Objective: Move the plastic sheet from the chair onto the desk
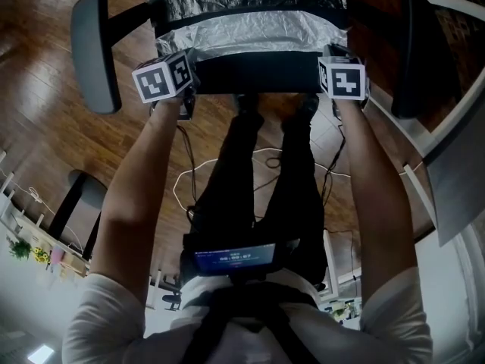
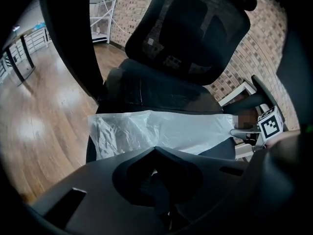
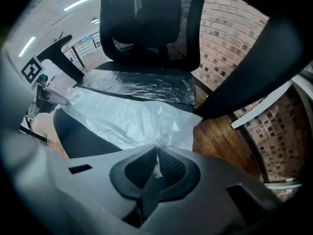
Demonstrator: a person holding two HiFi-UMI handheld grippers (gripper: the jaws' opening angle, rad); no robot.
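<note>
A crinkled clear plastic sheet (image 1: 250,32) lies spread over the black office chair's seat (image 1: 254,74). My left gripper (image 1: 189,82) is at the sheet's near left corner and my right gripper (image 1: 327,68) at its near right corner. In the left gripper view the left gripper (image 2: 155,151) has its jaws shut on the near edge of the plastic sheet (image 2: 161,131). Seen from the right gripper view, the right gripper (image 3: 156,153) is likewise shut, with a sliver of the plastic sheet (image 3: 132,116) pinched between its pads. The sheet rests flat on the seat.
The chair's armrests (image 1: 95,48) (image 1: 413,51) flank the seat, and its mesh backrest (image 2: 195,38) rises behind. A white desk edge (image 1: 455,127) lies to the right. White cables (image 1: 265,158) loop on the wooden floor by the person's legs. A brick wall (image 3: 230,58) stands behind.
</note>
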